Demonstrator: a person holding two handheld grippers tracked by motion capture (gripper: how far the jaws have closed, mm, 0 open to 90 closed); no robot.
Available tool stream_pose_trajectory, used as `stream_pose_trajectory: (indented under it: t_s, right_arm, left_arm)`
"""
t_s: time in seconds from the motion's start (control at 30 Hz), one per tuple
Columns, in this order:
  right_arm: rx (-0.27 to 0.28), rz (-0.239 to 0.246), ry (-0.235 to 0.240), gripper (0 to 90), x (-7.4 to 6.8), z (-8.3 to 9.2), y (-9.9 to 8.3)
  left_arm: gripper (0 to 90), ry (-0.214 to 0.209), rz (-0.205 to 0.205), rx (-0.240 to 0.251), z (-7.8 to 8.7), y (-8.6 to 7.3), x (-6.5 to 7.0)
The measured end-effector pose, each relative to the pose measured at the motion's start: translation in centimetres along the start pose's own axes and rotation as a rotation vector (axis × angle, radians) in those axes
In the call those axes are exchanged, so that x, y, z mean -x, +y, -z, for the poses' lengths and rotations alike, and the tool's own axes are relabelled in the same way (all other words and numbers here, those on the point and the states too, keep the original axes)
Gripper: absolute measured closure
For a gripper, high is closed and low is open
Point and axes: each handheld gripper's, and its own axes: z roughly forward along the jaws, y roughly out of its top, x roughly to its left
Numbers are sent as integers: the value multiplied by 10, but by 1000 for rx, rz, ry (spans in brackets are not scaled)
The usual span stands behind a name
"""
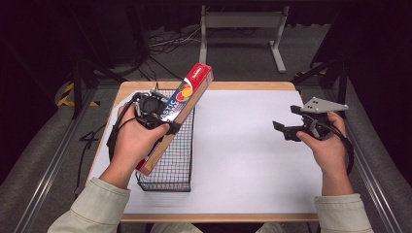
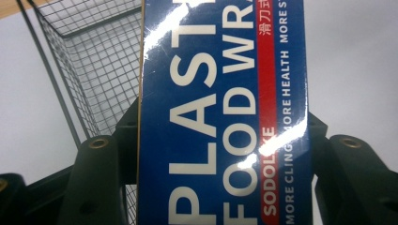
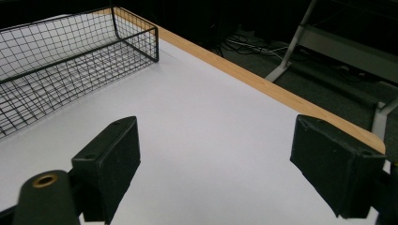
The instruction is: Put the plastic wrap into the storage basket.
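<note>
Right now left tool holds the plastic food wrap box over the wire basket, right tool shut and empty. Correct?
Not quite: the right tool is open, its jaws wide apart over bare table in the right gripper view. The rest holds: the left tool grips the plastic food wrap box over the wire basket.

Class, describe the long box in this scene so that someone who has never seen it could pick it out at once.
Start at the white-covered table and go to the black wire basket on its left side. Above the basket, the left gripper is shut on a long, narrow box of plastic food wrap, held tilted. Its blue face with big white lettering and its red end set it apart from everything nearby.
</note>
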Motion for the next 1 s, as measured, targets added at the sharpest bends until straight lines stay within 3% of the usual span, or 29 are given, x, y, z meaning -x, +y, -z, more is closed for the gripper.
stream_pose_trajectory:
  t_s: [0.1, 0.23, 0.37, 0.43, 0.5, 0.63, 0.8, 0.83, 1.0]
  right_arm:
    - [-13, -2, -17, 164, -2, -4, -11]
    - [-33, 1, -23, 165, -2, -11, -19]
    - [-54, 7, -39, 165, -2, -16, -23]
    - [-63, 11, -40, 163, -3, -18, -24]
    - [-62, -2, -32, 153, -3, -19, -25]
    - [-70, 5, -38, 160, -5, -21, -26]
    - [-77, 2, -29, 155, -6, -25, -27]
    - [-91, 9, -37, 155, -7, -26, -27]
    - [-88, 17, -40, 155, -7, -27, -27]
  left_arm:
    - [406, 38, 62, 2, -2, 0, -3]
    - [406, 77, 104, -1, -6, 1, -4]
    - [404, 95, 193, -11, -14, 3, -4]
    - [403, 126, 178, 12, -16, 3, 0]
    - [403, 147, 195, 24, -18, 3, 3]
    - [404, 150, 215, -5, -22, 5, 5]
    - [404, 143, 245, 13, -28, 5, 5]
    - [404, 134, 275, 18, -31, 5, 4]
    - [404, 154, 311, 24, -37, 7, 5]
